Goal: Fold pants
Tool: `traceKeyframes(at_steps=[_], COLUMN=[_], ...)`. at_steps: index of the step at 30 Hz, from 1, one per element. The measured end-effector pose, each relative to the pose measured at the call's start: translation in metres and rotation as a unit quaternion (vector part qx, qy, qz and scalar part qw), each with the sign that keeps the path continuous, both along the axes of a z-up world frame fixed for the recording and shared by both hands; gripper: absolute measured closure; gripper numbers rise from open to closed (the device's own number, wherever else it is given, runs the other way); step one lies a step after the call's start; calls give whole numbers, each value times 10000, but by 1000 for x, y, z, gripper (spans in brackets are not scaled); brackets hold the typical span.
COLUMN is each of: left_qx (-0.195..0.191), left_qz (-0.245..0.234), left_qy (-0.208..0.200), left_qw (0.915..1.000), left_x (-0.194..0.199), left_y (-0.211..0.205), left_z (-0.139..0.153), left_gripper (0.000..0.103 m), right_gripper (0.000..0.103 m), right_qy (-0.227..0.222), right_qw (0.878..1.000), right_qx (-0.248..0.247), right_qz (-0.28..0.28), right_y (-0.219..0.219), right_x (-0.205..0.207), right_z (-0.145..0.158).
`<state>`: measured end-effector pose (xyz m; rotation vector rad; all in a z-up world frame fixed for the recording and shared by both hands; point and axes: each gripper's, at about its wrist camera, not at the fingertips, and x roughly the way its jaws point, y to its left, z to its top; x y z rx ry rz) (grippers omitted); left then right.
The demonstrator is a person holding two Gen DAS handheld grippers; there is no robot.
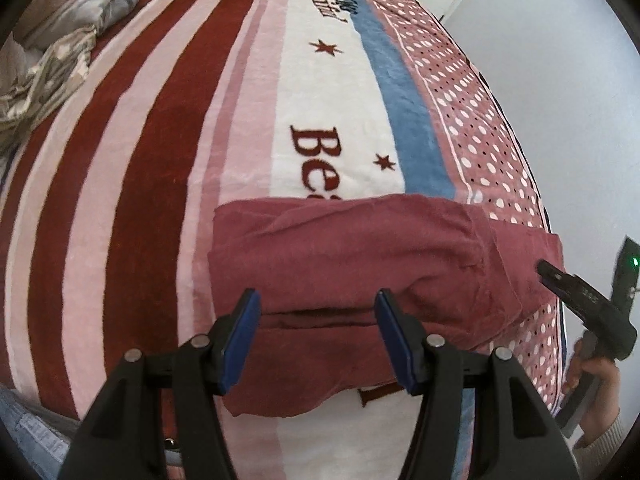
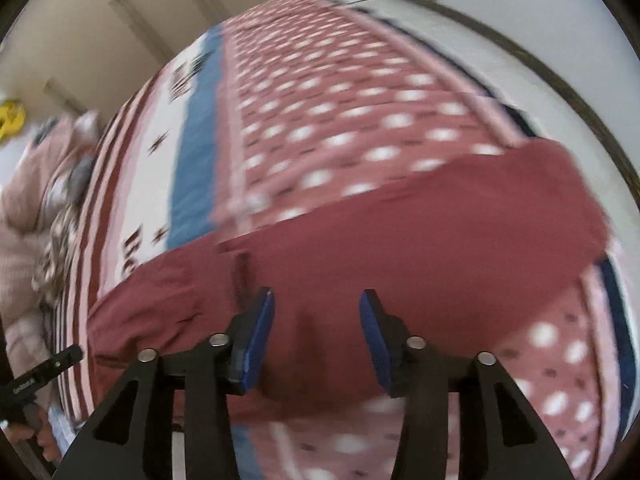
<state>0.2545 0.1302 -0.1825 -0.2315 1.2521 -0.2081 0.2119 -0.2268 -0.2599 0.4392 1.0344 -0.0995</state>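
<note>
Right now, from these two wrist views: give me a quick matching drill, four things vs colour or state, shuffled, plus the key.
Things:
1. pants
2. left gripper
3. band beside the dotted strip of the blanket
4. pillow

States:
A. blue
B. dark red, folded, lying on the blanket
C. open, holding nothing
D. at the far corner of the bed

Pairs: 1-B, 2-C, 3-A, 4-D

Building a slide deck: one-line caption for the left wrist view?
Open left gripper hovers over folded maroon pants on a striped blanket; right gripper at right.
</note>
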Motion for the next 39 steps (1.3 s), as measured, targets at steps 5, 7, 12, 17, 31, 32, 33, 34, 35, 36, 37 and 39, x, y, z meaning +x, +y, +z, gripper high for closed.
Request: traceKeyframes(at_steps=[5,7,12,17,31,32,33,34,35,36,37,39], left_qx=[76,162,423,864,904,893,890,919,936,934,931,945], left_qz=[170,275,764,1218,1860,1854,1837,1843,1865,1871,1886,1945], left_qy=[-99,-115,-55,-292,-555,-535,-500,-474,-487,-501,-522,-549], left_qw=[9998,9994,9962,9884,9768,9771,9777,9774,9768,9766,9762,9748], left_x=[-2,-3,-10,-21,-54,-56,-58,-60,-63,-66,-69,-74], left_y=[-12,-17,-23,-25,-55,-56,-57,-57,-57,-57,-56,-51], left_z=[11,13,15,33,44,43,41,39,39,39,40,43], left_gripper=[39,38,37,35,28,28,28,28,28,28,28,28], right_gripper=[41,40,39,39,58,64,71,75,90,98,98,99], right_qy=[-83,-162,-222,-123,-489,-528,-566,-589,-613,-675,-708,-827], right_qw=[9964,9947,9900,9888,9868,9867,9865,9865,9863,9858,9854,9853], right_qx=[-20,-25,407,881,1465,1458,1458,1450,1448,1454,1474,1431], right_qz=[-838,-1019,-1331,-1199,-490,-484,-483,-489,-496,-496,-473,-424], right_y=[-70,-92,-140,-162,-194,-196,-197,-198,-199,-201,-201,-198], right_x=[-36,-46,-62,-68,-52,-51,-51,-50,-49,-49,-49,-48], right_z=[7,9,-1,-18,-51,-52,-52,-53,-53,-52,-50,-41])
